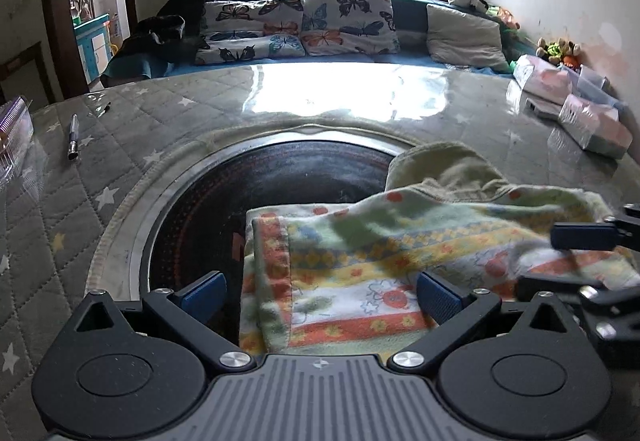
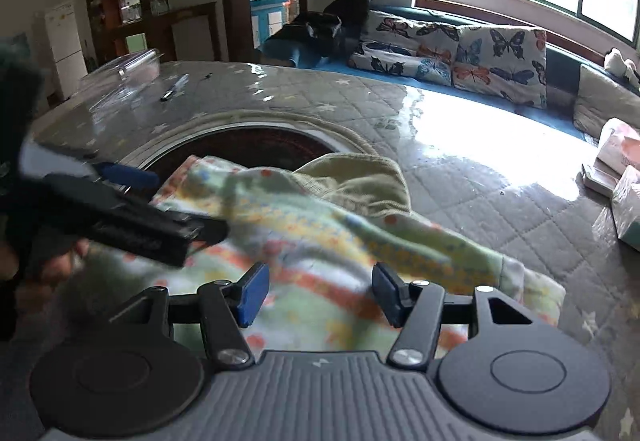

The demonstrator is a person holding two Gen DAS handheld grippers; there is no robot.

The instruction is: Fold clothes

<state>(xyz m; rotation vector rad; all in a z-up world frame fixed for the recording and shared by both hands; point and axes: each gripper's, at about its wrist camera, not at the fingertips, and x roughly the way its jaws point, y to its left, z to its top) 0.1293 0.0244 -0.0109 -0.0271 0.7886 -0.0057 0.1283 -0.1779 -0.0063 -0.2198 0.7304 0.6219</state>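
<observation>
A colourful patterned garment (image 1: pixel 380 261) with a plain olive lining lies folded over on the quilted table, partly over the round dark inset (image 1: pixel 248 201). It also shows in the right wrist view (image 2: pixel 320 241). My left gripper (image 1: pixel 320 295) is open above the garment's near left edge, holding nothing. My right gripper (image 2: pixel 316 293) is open over the garment's near right part, holding nothing. The right gripper's blue finger (image 1: pixel 580 235) shows at the right edge of the left wrist view. The left gripper (image 2: pixel 132 209) shows at the left in the right wrist view.
A pen (image 1: pixel 73 137) and a clear plastic box (image 1: pixel 12 129) lie at the table's far left. Wrapped packages (image 1: pixel 576 109) sit at the far right. A sofa with butterfly cushions (image 1: pixel 304 21) stands behind the table under the window.
</observation>
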